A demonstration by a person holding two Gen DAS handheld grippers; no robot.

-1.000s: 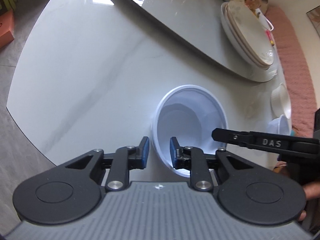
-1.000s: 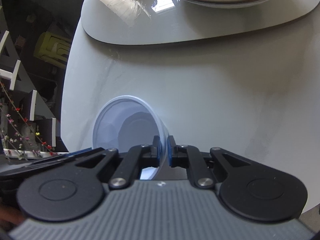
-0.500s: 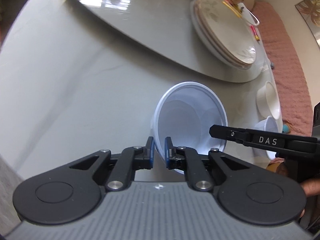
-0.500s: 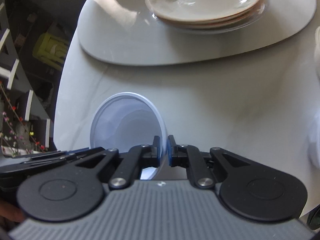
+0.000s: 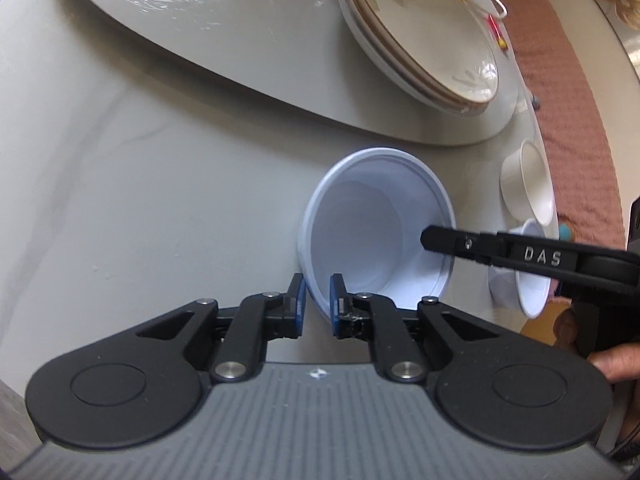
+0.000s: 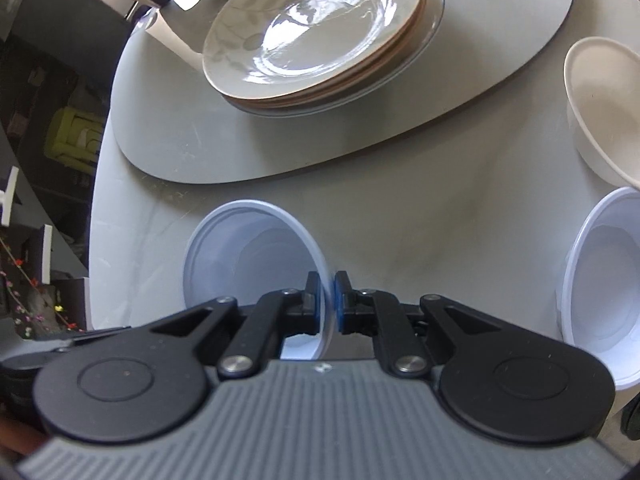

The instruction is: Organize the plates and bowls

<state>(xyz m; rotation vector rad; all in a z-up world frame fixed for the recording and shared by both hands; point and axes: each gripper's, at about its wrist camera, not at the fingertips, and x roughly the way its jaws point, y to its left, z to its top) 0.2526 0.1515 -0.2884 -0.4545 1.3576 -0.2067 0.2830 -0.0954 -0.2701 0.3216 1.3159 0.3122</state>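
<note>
Both the left gripper (image 5: pixel 316 300) and right gripper (image 6: pixel 327 300) pinch opposite rims of one white plastic bowl (image 5: pixel 376 232), held above the surface (image 5: pixel 140 200) near its right edge. Uneven pull could flex the thin rim and drop it.

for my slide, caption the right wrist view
Right hand-held gripper pinches white bowl rim near stacked plates.

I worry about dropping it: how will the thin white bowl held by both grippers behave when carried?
The white bowl looks thin-walled, probably light plastic, so it may flex. The left gripper and right gripper pinch opposite rims, which should limit tipping. Its glossy surface might slip.
</note>
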